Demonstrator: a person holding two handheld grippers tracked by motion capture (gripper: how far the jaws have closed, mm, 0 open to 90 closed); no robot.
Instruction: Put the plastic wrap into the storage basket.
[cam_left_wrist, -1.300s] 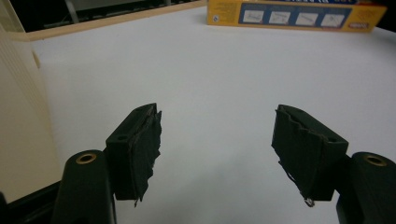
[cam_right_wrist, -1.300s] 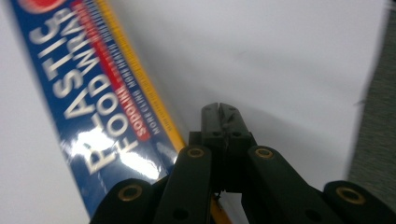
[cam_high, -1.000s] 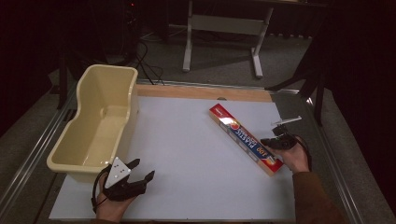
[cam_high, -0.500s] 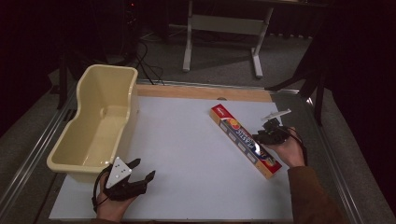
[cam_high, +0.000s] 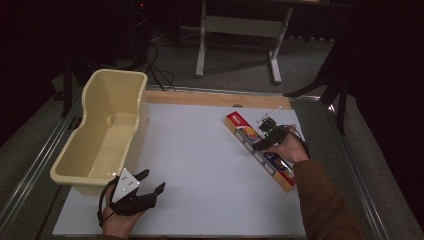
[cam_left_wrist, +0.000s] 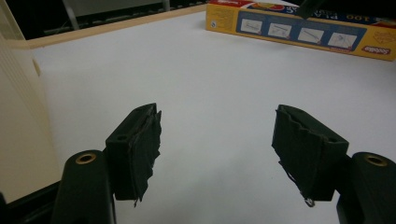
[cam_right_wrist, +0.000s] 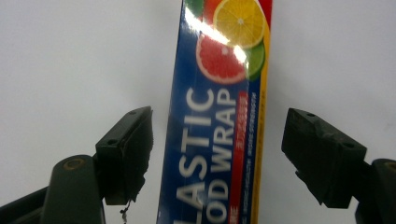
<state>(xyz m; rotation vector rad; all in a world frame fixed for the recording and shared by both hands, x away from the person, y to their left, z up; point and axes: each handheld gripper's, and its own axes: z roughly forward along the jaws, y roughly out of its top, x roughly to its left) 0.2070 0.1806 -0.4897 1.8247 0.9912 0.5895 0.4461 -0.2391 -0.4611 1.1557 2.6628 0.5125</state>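
We see a table (cam_high: 200, 160) with a tub (cam_high: 107, 132) along its left edge and a long box (cam_high: 257, 149) lying slantwise on its right half. The left gripper (cam_high: 150, 182) rests at the near left corner, just before the tub. The right gripper (cam_high: 267, 131) hovers over the box, jaws astride it.

The right gripper (cam_high: 265, 134) now sits farther up the plastic wrap box (cam_high: 258, 150), its open jaws straddling it.
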